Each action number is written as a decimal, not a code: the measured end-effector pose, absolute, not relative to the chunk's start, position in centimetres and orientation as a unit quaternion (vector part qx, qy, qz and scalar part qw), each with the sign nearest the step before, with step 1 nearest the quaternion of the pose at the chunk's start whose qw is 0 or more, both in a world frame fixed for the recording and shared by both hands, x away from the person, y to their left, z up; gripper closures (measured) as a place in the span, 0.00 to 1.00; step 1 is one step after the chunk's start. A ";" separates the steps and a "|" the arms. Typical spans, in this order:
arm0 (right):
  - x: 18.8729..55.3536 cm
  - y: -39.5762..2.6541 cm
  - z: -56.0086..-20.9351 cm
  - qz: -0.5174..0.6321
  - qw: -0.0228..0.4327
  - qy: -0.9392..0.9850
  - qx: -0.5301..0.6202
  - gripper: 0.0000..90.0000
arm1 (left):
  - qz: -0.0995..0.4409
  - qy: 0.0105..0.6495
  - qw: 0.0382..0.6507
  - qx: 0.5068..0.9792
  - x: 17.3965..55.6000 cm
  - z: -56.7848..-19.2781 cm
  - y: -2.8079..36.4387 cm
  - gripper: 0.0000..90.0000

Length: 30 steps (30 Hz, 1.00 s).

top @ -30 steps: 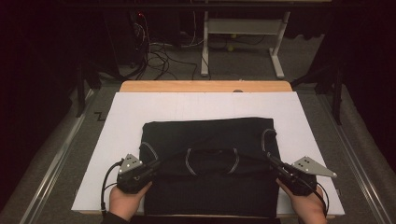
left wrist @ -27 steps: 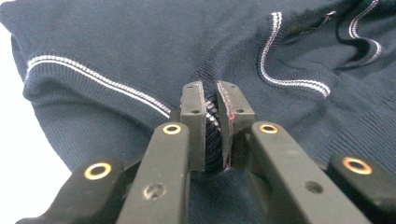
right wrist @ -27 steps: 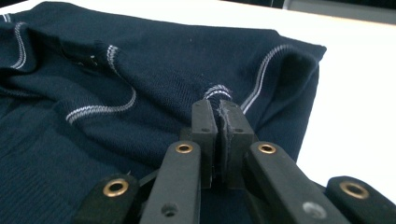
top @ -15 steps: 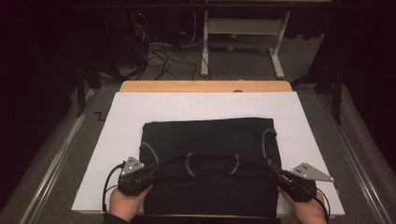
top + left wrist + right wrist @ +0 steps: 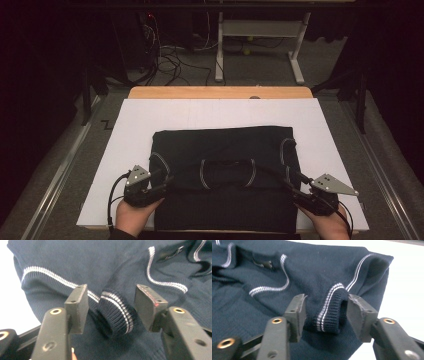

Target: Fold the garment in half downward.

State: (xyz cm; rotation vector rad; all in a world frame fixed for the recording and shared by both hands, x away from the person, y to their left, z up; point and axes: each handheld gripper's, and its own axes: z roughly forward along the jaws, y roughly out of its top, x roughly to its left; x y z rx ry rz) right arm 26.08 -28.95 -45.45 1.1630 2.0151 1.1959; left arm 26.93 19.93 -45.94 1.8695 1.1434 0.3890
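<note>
Navy knit sweater (image 5: 225, 165) lies folded on the white table cover (image 5: 130, 130), near edge cut off. Left gripper (image 5: 167, 179) jaws have just been opening, striped cuff (image 5: 116, 312) loose between them; right gripper (image 5: 295, 180) likewise, around its cuff (image 5: 332, 310).

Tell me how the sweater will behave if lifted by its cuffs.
The sweater is knit and lies in soft folds, so it would likely sag and unfold. The ribbed cuff looks thick and grippy, so it probably won't slip. Likely light, and it won't roll.
</note>
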 end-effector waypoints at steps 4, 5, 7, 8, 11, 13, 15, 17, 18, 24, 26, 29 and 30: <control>26.2 -28.9 -45.0 0.452 0.264 0.736 0.430 0.47 | 0.174 0.453 0.460 0.744 26.9 -45.3 19.7 0.43; 26.3 -28.8 -44.9 0.454 0.266 0.734 0.429 0.46 | 0.177 0.451 0.462 0.743 26.9 -45.3 19.6 0.43; 26.3 -28.5 -44.5 0.461 0.268 0.730 0.427 0.45 | 0.177 0.443 0.462 0.748 27.0 -45.2 19.1 0.43; 26.3 -28.3 -44.3 0.464 0.271 0.729 0.424 0.44 | 0.176 0.442 0.462 0.749 27.1 -45.1 18.9 0.43; 26.2 -27.8 -43.8 0.471 0.275 0.728 0.415 0.44 | 0.172 0.436 0.466 0.750 26.9 -44.8 18.2 0.43; 26.0 -27.4 -43.5 0.474 0.276 0.728 0.410 0.44 | 0.171 0.429 0.468 0.754 26.7 -44.5 17.7 0.43; 25.9 -27.1 -43.3 0.474 0.279 0.730 0.406 0.44 | 0.169 0.422 0.472 0.756 26.6 -44.1 17.2 0.43; 26.0 -26.8 -43.3 0.475 0.275 0.732 0.404 0.45 | 0.173 0.414 0.469 0.761 26.7 -43.8 16.5 0.43; 26.1 -26.6 -43.3 0.472 0.274 0.735 0.402 0.45 | 0.172 0.411 0.467 0.764 26.8 -43.7 16.2 0.43; 27.4 -25.4 -43.1 0.462 0.269 0.746 0.398 0.46 | 0.154 0.410 0.462 0.771 28.8 -43.4 14.5 0.43; 28.2 -24.8 -42.9 0.459 0.269 0.748 0.398 0.46 | 0.147 0.412 0.460 0.773 29.7 -43.3 13.8 0.43; 29.2 -23.9 -42.7 0.452 0.265 0.755 0.395 0.47 | 0.137 0.411 0.447 0.782 30.9 -43.1 12.3 0.43; 29.6 -23.4 -42.5 0.448 0.265 0.758 0.393 0.48 | 0.136 0.410 0.443 0.785 31.3 -43.0 11.7 0.41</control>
